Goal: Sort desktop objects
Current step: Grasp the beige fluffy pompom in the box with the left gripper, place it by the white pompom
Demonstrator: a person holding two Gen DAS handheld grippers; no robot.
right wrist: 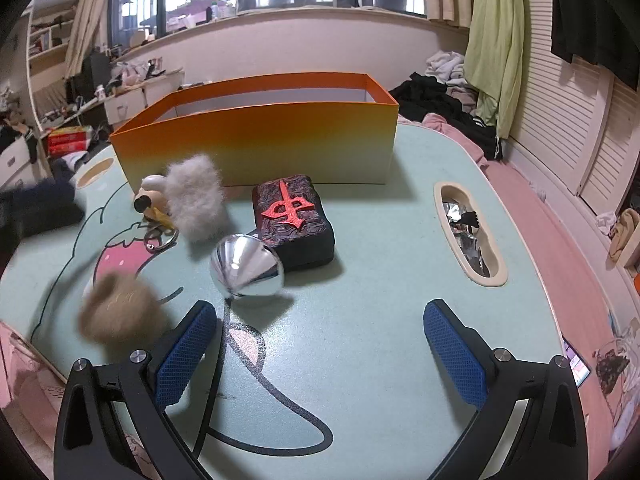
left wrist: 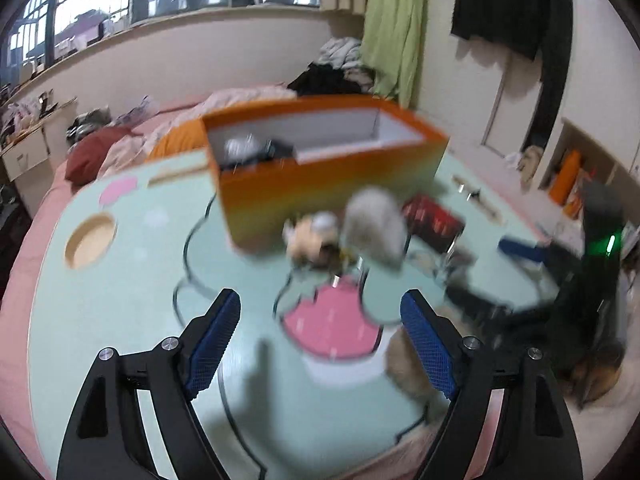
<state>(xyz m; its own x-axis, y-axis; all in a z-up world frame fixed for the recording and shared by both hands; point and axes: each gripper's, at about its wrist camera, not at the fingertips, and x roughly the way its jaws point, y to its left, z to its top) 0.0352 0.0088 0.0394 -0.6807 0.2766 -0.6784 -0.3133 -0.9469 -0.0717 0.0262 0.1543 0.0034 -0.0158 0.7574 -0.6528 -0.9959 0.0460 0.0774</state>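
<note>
An orange box (right wrist: 256, 140) stands open at the back of the mint-green table (right wrist: 380, 280); it also shows in the blurred left wrist view (left wrist: 320, 184), with a few items inside. In front of it lie a dark mahjong-tile block with a red character (right wrist: 294, 216), a shiny silver cone (right wrist: 246, 266), a grey fluffy keychain toy (right wrist: 196, 196) and a tan fluffy ball (right wrist: 120, 312). My right gripper (right wrist: 320, 340) is open and empty, just short of the cone. My left gripper (left wrist: 320, 336) is open and empty above the table's pink print, near the grey toy (left wrist: 376, 224).
A slot in the table (right wrist: 470, 236) at the right holds foil scraps. A round cup hole (left wrist: 90, 242) is at the table's left. A bed with clothes lies behind and around the table. The right gripper shows blurred in the left view (left wrist: 560, 280).
</note>
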